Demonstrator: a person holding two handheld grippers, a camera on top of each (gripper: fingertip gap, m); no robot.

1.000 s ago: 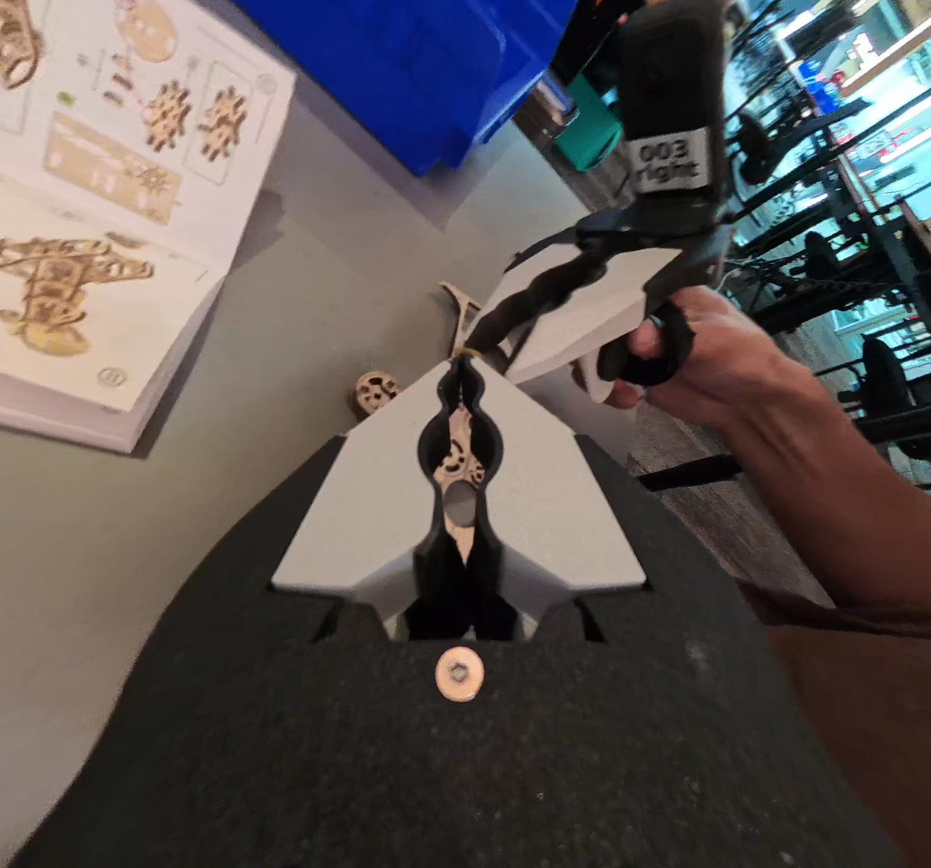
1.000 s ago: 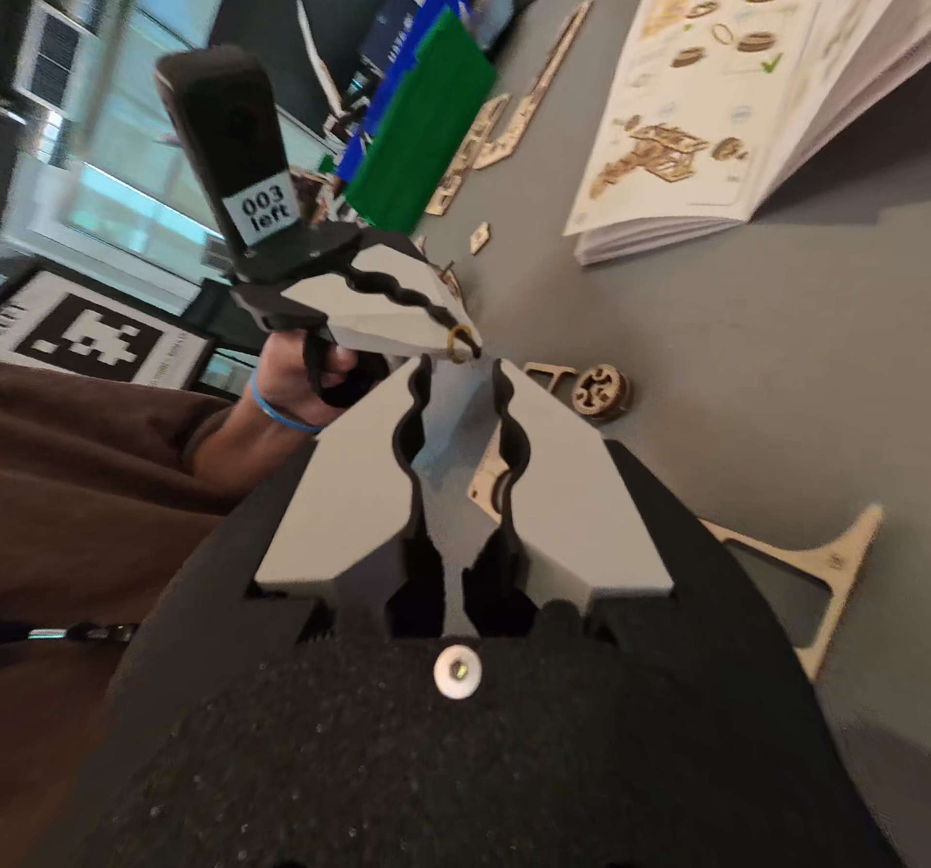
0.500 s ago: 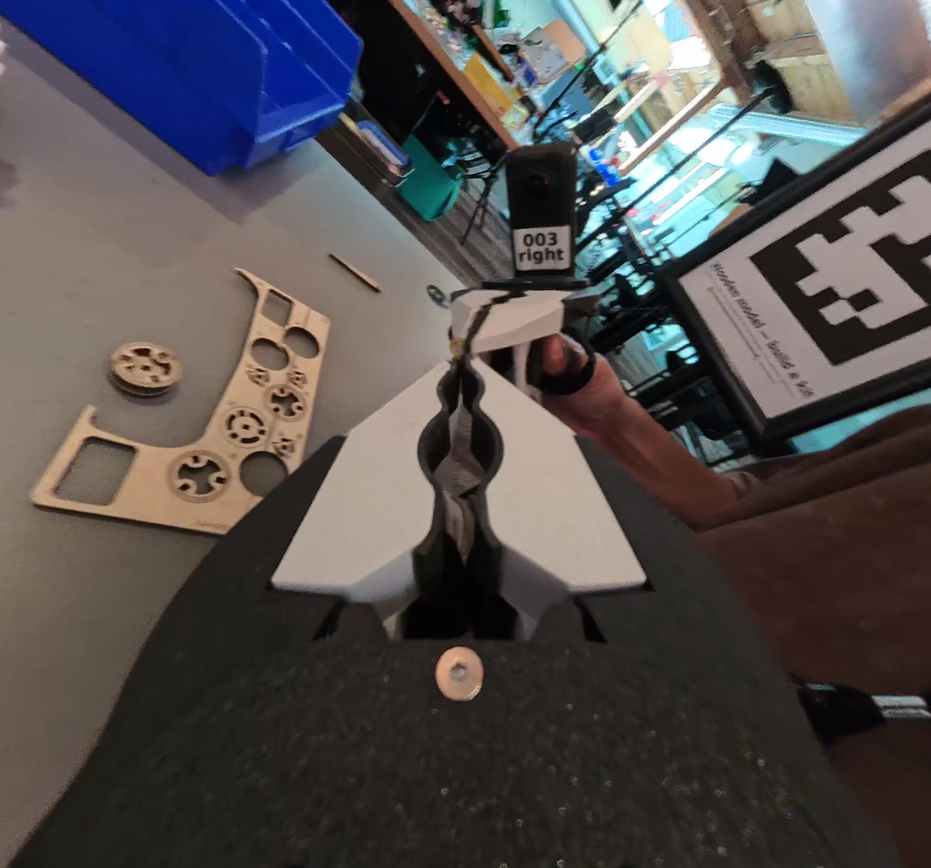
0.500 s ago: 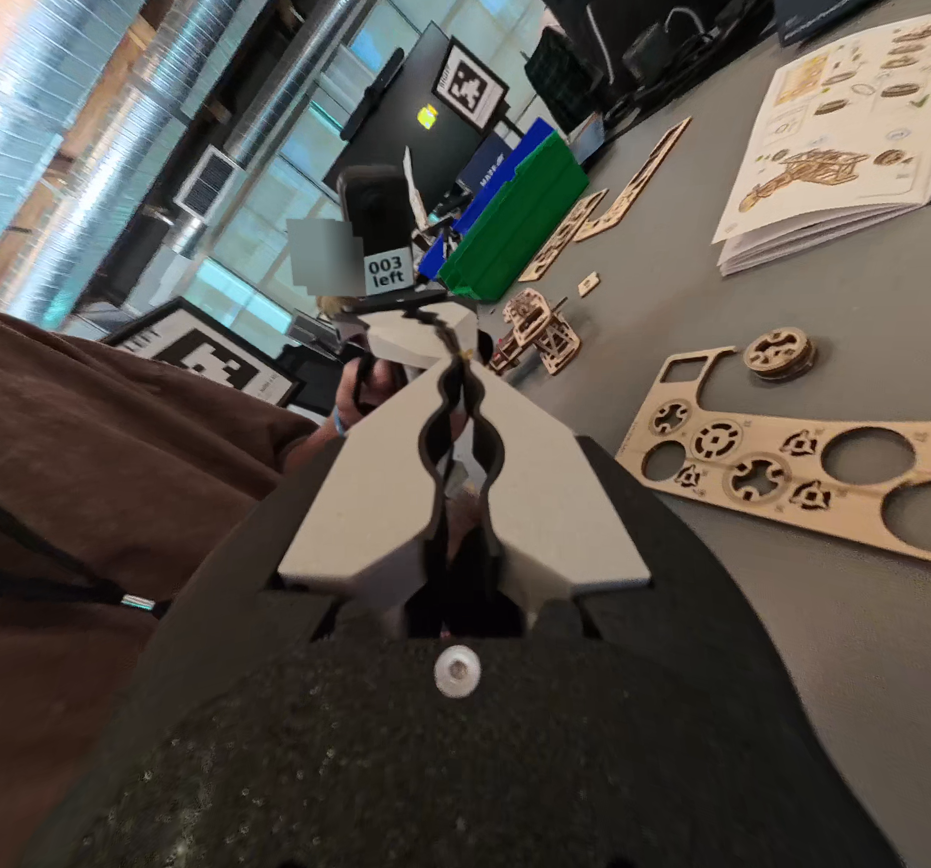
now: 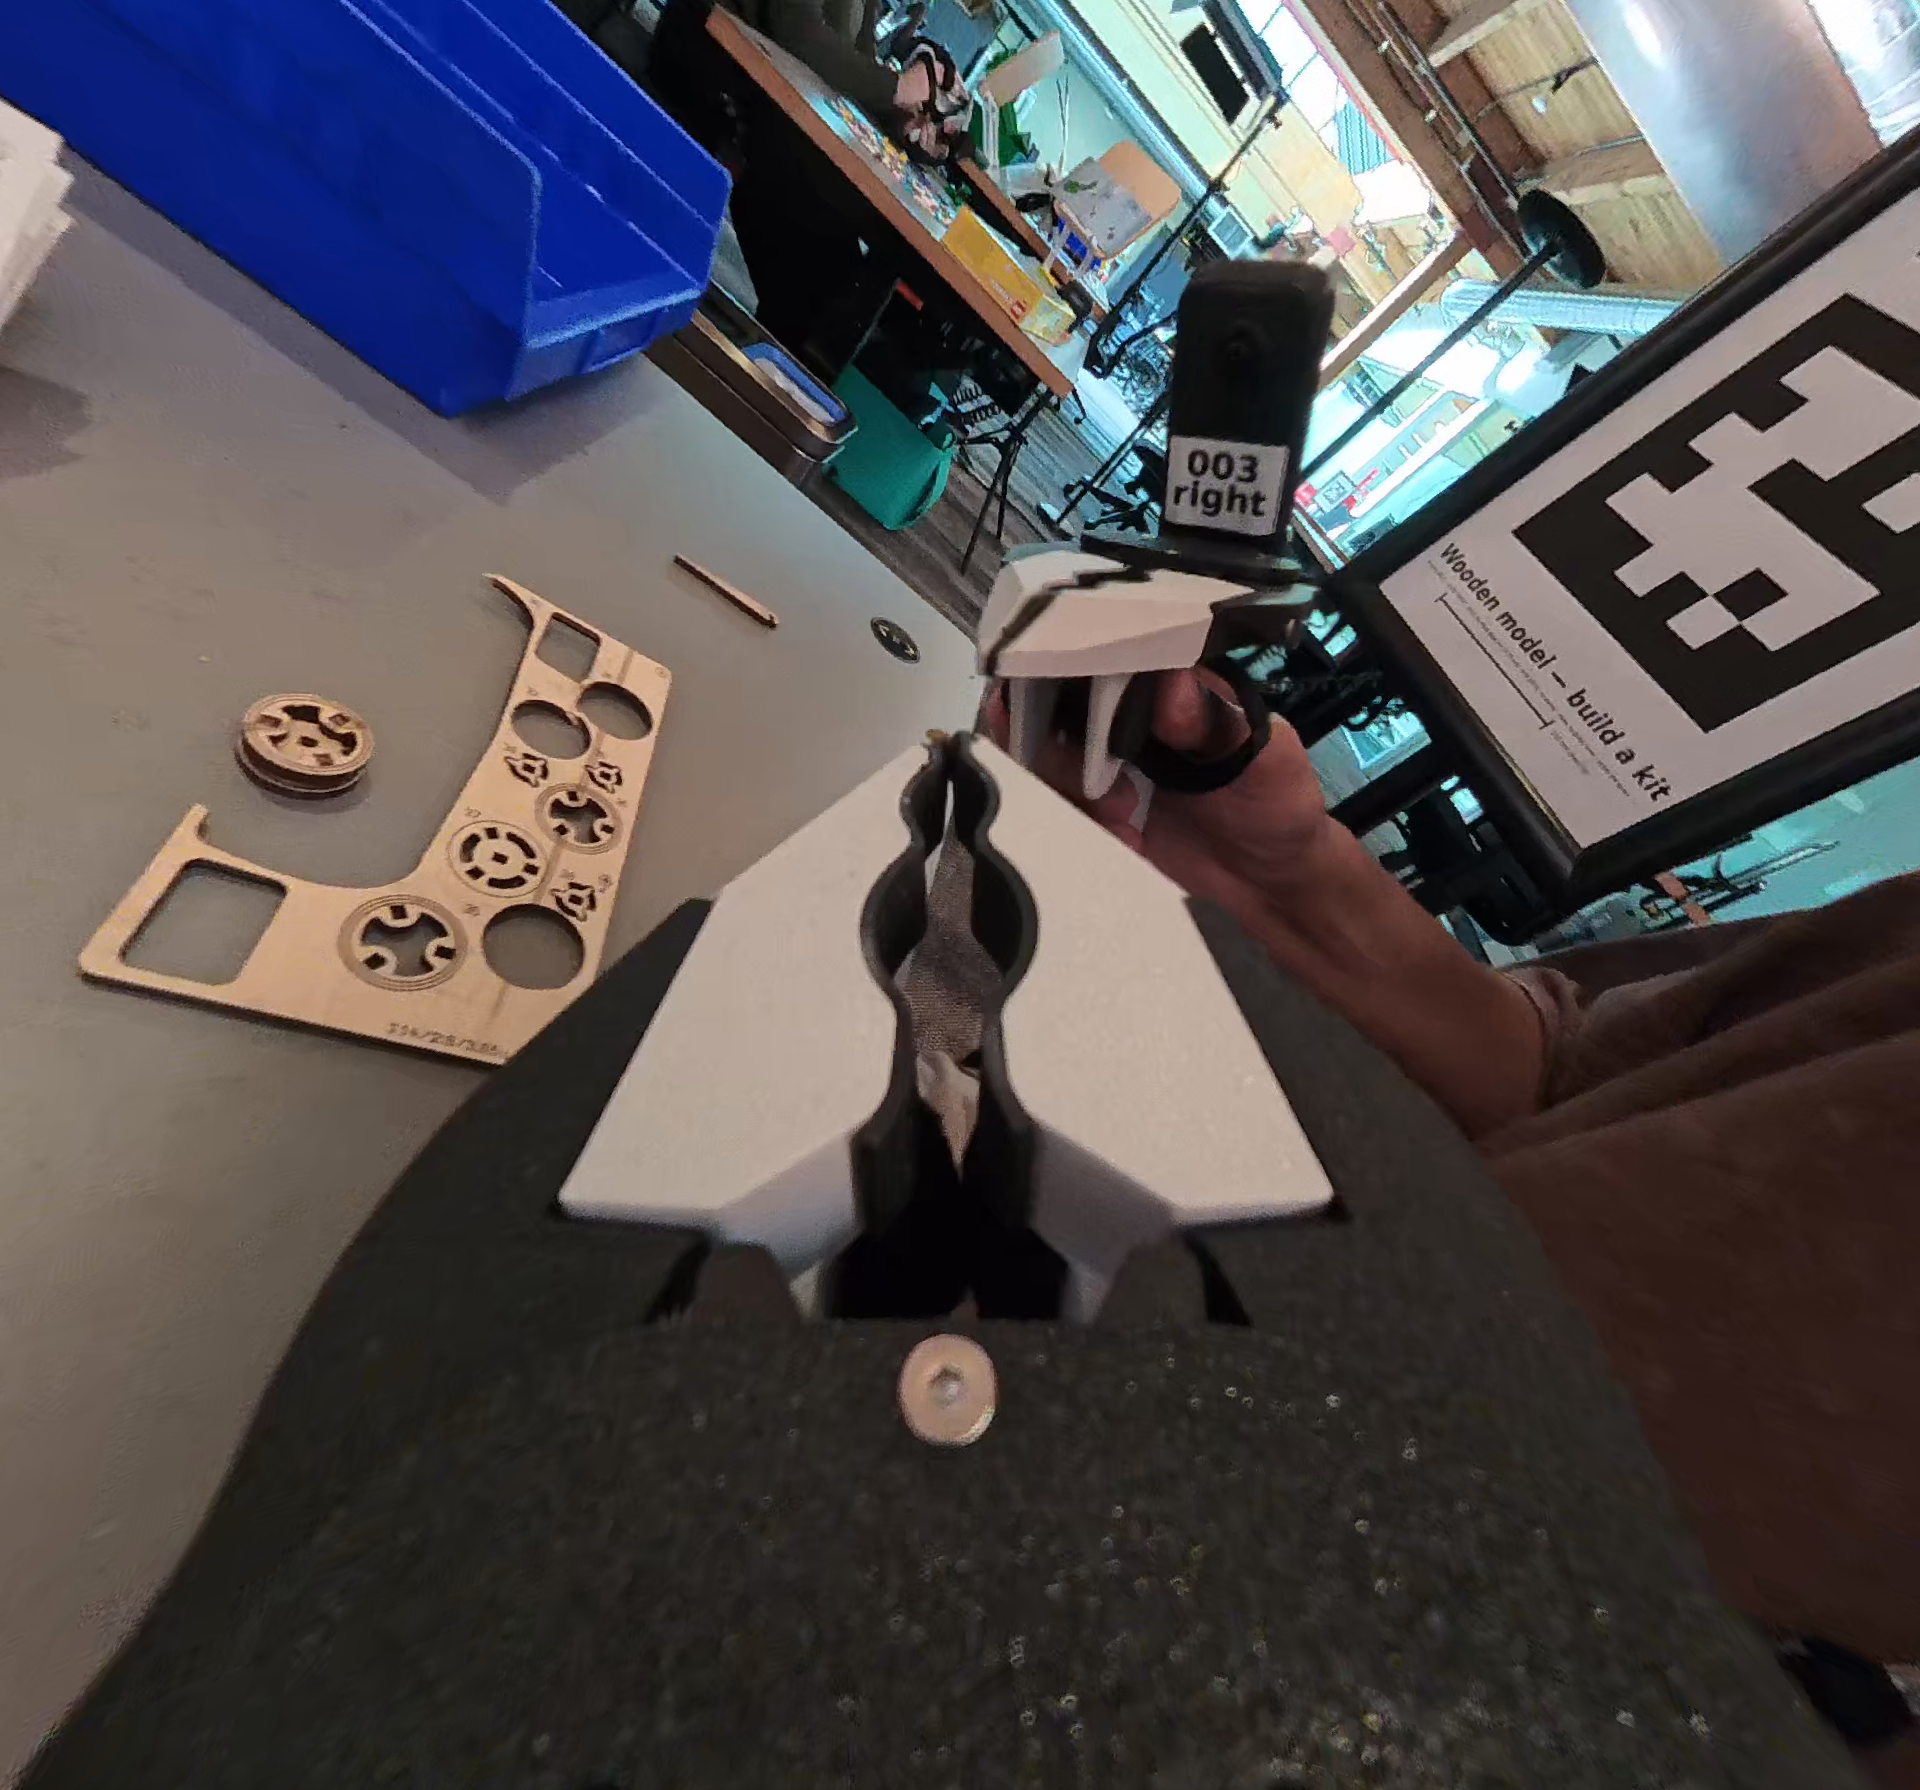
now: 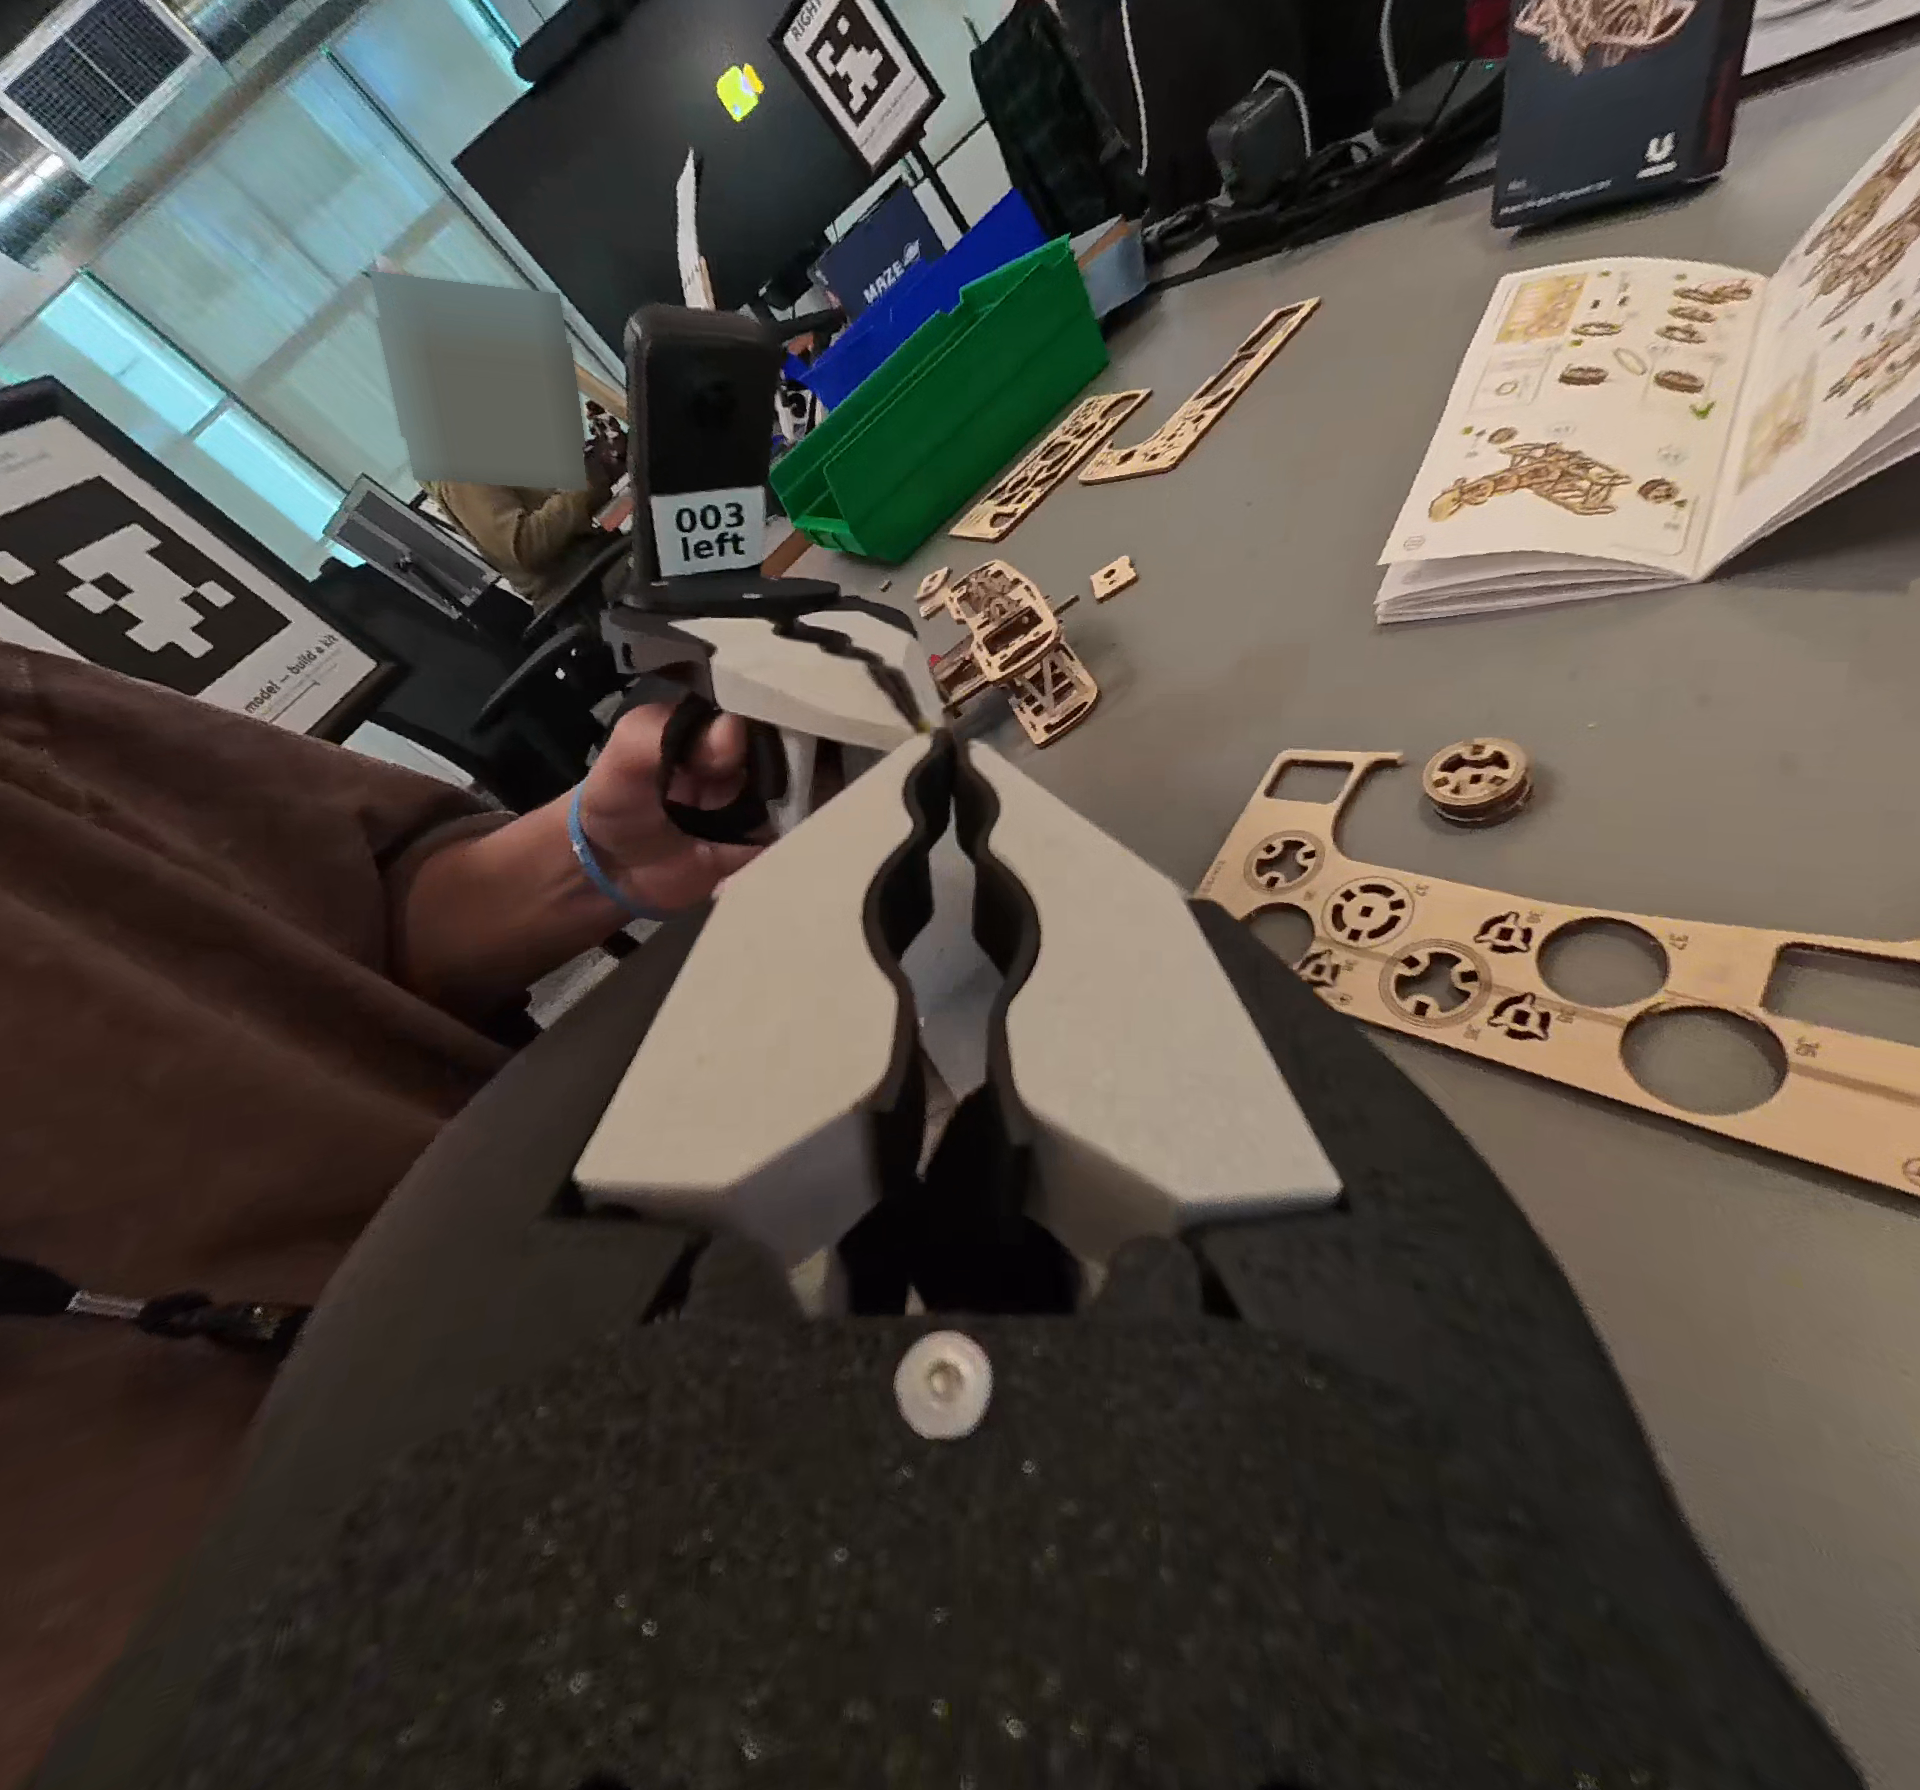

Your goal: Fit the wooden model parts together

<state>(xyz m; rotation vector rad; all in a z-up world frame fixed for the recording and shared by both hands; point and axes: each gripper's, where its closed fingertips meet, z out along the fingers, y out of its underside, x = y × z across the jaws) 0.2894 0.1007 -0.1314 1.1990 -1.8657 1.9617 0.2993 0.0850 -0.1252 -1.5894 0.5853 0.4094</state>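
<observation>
My left gripper [image 5: 948,748] is shut, with a tiny yellowish ring pinched at its tip; the ring is too small to make out clearly. My right gripper [image 6: 943,743] is shut, and I cannot tell whether it holds anything. The two grippers meet tip to tip above the grey table, the right gripper [image 5: 987,668] just above and right of the left one's tip. A wooden parts sheet [image 5: 416,909] [image 6: 1558,992] with round cut-outs lies flat, with a wooden wheel [image 5: 301,743] [image 6: 1475,779] beside it. A partly built wooden model [image 6: 1008,660] stands behind the left gripper [image 6: 925,714].
A blue bin [image 5: 364,130] is at the back left; a small wooden stick [image 5: 724,589] lies near the table edge. A green bin [image 6: 935,421], more parts sheets [image 6: 1143,431], an open instruction booklet [image 6: 1662,452] and a dark box [image 6: 1621,26] lie beyond. A framed marker board [image 5: 1714,545] stands off the table. Less than 4 cm separates the two grippers' tips. Left tips and right tips are each some 15 cm from the wooden wheel [image 6: 1475,779]. It turns up in the left wrist view [image 5: 341,732] as well. The partly built wooden model [image 6: 1008,660] is about 20 cm from my left fingertips.
My right gripper has gone from open to shut. Both grippers have risen from low over the table and tilted up, staying tip to tip; the parts sheet has come into view.
</observation>
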